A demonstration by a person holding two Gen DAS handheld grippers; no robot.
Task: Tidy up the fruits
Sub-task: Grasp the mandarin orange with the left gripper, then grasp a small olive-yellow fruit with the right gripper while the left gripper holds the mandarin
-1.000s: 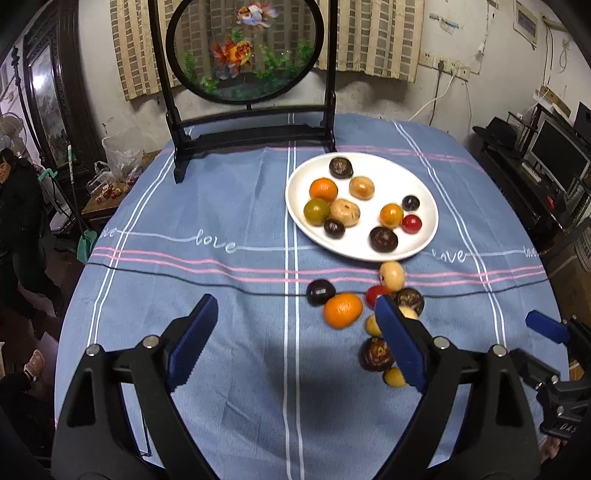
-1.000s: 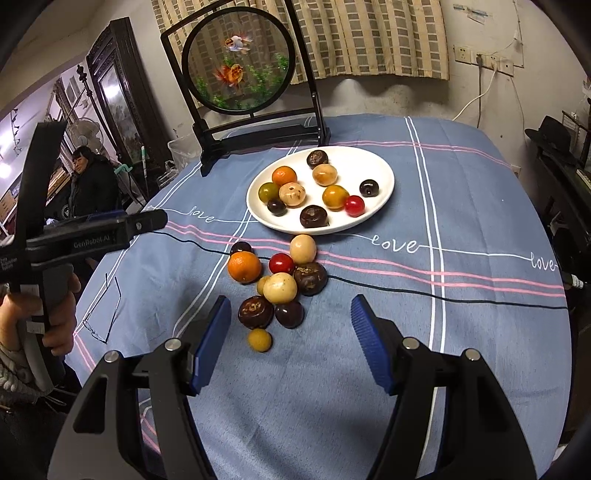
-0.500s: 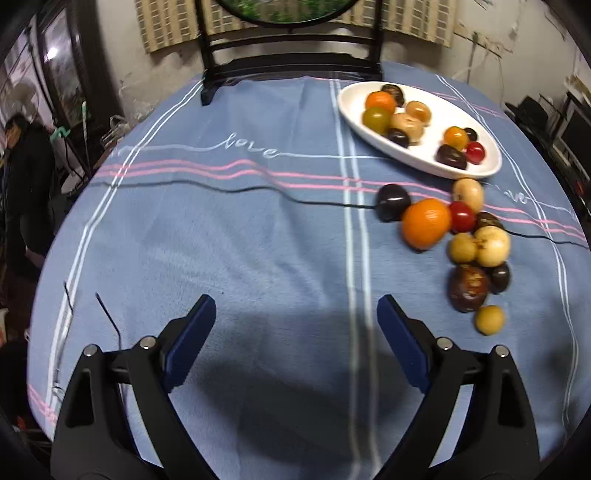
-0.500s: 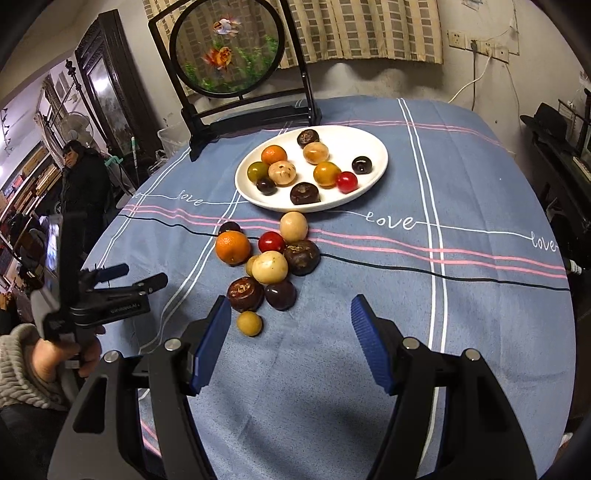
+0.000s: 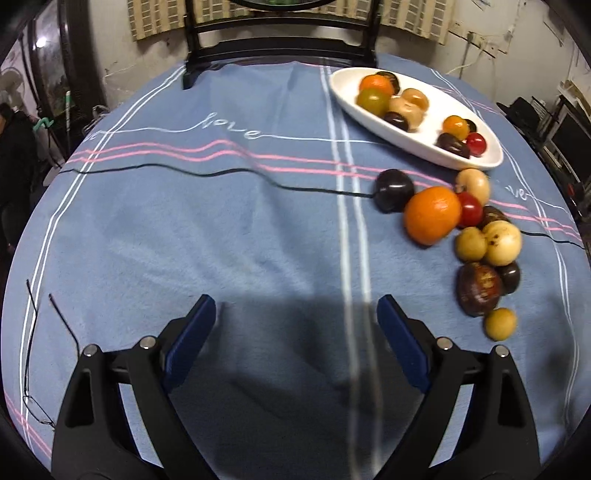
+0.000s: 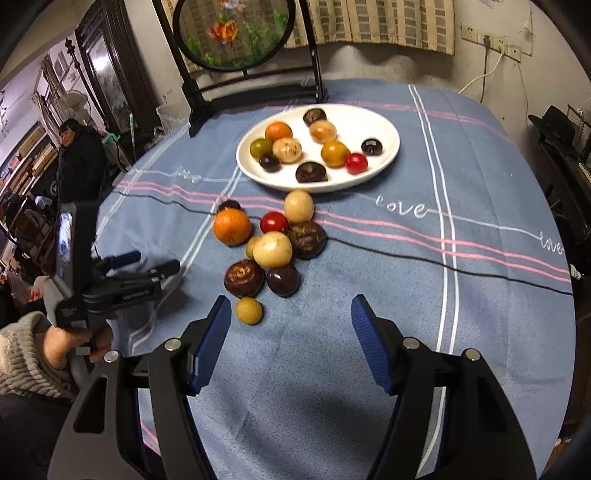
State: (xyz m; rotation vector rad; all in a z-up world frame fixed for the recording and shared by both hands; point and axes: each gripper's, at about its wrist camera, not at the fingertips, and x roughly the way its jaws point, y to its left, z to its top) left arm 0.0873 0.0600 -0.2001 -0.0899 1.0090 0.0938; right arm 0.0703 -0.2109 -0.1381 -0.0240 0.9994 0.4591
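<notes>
A white oval plate [image 6: 384, 127] holds several small fruits; it also shows in the left wrist view [image 5: 343, 85]. In front of it a loose cluster lies on the cloth: an orange [image 6: 232, 226], a red fruit [image 6: 274, 222], pale fruits [image 6: 272, 250], dark fruits [image 6: 243, 278] and a small yellow one [image 6: 249, 311]. My right gripper [image 6: 291, 332] is open and empty, just short of the cluster. My left gripper [image 5: 295, 328] is open and empty, low over bare cloth left of the orange [image 5: 431, 215]. It also shows in the right wrist view [image 6: 147, 262].
A blue striped tablecloth [image 6: 461, 295] covers the round table. A black stand with a round fish screen [image 6: 236, 33] stands at the back. A thin black cord [image 5: 177, 170] crosses the cloth. A person [image 6: 79, 162] stands beyond the left edge.
My left gripper has dropped low and swung left, so the fruits now lie to its right. My right gripper has moved a little closer to the cluster.
</notes>
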